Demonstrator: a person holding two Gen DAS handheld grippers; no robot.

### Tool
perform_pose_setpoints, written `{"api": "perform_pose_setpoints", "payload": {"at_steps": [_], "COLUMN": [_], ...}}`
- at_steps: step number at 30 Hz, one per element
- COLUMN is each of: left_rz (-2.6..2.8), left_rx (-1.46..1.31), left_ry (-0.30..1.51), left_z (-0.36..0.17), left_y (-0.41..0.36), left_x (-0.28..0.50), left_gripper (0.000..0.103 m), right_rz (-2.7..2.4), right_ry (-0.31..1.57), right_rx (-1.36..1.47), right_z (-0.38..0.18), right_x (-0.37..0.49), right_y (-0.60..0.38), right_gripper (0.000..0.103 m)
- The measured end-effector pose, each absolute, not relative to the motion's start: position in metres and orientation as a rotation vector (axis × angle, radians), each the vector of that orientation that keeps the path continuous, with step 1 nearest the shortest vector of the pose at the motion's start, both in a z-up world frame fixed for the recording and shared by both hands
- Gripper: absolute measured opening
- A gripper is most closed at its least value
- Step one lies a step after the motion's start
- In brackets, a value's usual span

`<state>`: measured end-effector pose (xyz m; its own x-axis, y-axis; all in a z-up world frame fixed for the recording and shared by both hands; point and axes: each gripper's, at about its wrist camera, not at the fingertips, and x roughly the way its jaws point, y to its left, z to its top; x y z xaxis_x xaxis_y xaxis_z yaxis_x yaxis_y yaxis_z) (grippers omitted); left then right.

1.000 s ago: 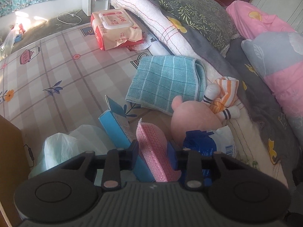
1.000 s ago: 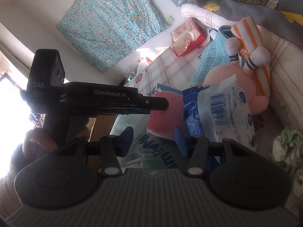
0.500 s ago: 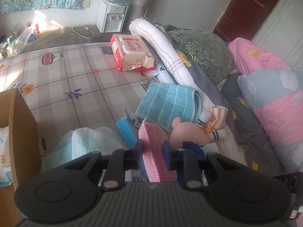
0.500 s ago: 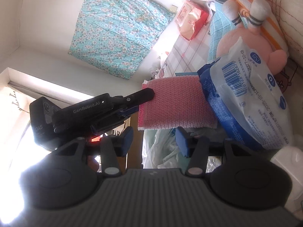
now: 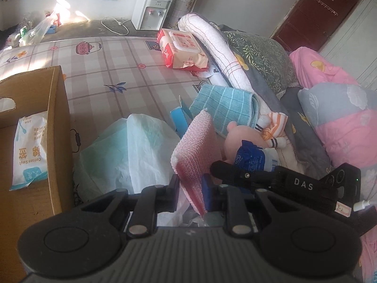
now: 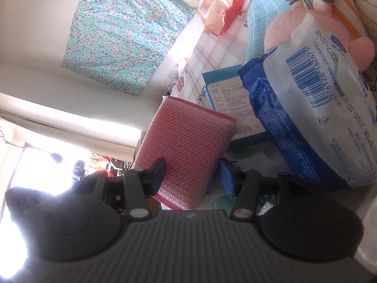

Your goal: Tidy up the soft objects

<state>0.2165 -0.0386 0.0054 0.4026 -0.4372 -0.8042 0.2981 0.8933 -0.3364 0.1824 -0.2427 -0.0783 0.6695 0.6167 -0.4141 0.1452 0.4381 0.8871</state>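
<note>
- The left hand-held gripper [image 5: 190, 188], jaws just closing, pinches the pink sponge [image 5: 196, 151] at its lower edge.
- The right hand-held gripper [image 6: 193, 176] stands open, empty, the sponge just ahead.
- A cardboard box [image 5: 56, 108] sits left of the left hand-held gripper.

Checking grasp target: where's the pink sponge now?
Left wrist view, centre: the pink sponge is pinched upright in the left tongs, above the white plastic bag, left of the pink plush toy.

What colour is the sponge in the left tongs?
Pink sponge, with a knobbly mesh texture; clearest in the right wrist view.
</note>
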Motion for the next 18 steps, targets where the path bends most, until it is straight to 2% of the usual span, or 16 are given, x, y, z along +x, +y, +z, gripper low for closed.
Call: {"api": "perform_pose_setpoints", "payload": {"at_steps": [1,4,6,9,14,18], "left_rz": [-0.469,-0.477,-0.480,-0.473,-0.491,-0.487], "left_rx": [-0.137,-0.124,-0.120,-0.103,-0.084,-0.070], "left_ry": [1.072,1.082,1.069,1.022,1.030,1.098], "left_z": [0.005,0.007,0.011,0.020,0.021,0.003], "left_y": [-0.038,-0.035,-0.033,-0.031,-0.040,-0.051], "left_x": [0.216,0.216,0.216,0.218,0.240,0.264], "left_gripper": [0.019,0.028,0.038,0.042,0.044,0.040], "right_rz": [0.331,0.334,0.333,0.334,0.337,0.343], "right_ry": [0.825,0.840,0.841,0.844,0.848,0.846], "right_rx": [1.101,1.109,1.108,1.112,1.125,1.132], "right_z": [-0.078,-0.081,-0.081,-0.081,-0.083,-0.084], "right_x": [0.184,0.187,0.189,0.190,0.191,0.190], "right_y": [-0.243,-0.242,-0.241,-0.243,-0.246,-0.248], "right_gripper": [0.048,0.048,0.048,0.048,0.046,0.043]}}
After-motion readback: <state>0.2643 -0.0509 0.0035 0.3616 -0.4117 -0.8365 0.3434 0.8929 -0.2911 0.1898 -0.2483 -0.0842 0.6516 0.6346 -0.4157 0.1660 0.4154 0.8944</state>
